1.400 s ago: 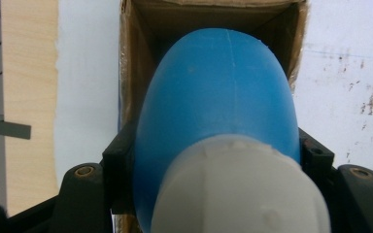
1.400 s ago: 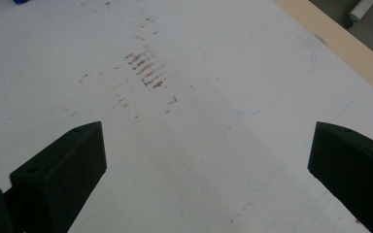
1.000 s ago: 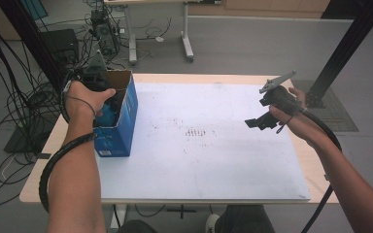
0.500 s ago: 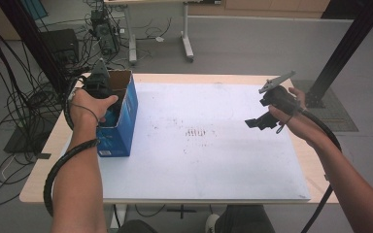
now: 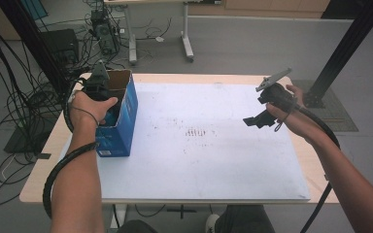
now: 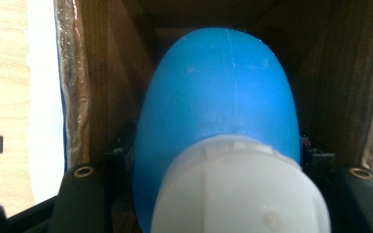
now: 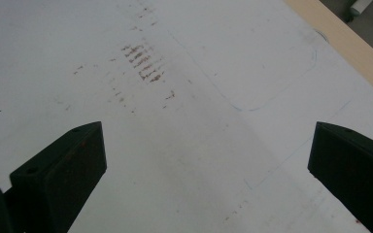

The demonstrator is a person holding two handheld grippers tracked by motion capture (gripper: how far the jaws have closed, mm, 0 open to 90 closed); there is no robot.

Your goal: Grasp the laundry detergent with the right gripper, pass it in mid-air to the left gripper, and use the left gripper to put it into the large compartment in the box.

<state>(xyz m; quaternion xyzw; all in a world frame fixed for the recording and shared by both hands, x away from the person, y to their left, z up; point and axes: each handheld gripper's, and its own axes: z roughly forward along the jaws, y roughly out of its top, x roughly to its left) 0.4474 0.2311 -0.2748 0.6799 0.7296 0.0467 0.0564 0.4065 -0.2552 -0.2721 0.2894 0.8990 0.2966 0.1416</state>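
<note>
While the left gripper [image 5: 98, 83] is clamped on the blue bottle [image 6: 217, 116] in the box [image 5: 124, 121], probably lifting out, walls should be cleared; right gripper [image 5: 258, 119] is held wide open, empty.

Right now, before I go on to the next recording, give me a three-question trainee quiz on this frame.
1. True or false: the left gripper is shut on the blue bottle inside the cardboard box.
2. What colour is the bottle's cap?
3. The right gripper is: A) clamped on a cloth, B) open above the white mat, C) inside the box.

Key: 1 true; 2 white; 3 B.
</note>
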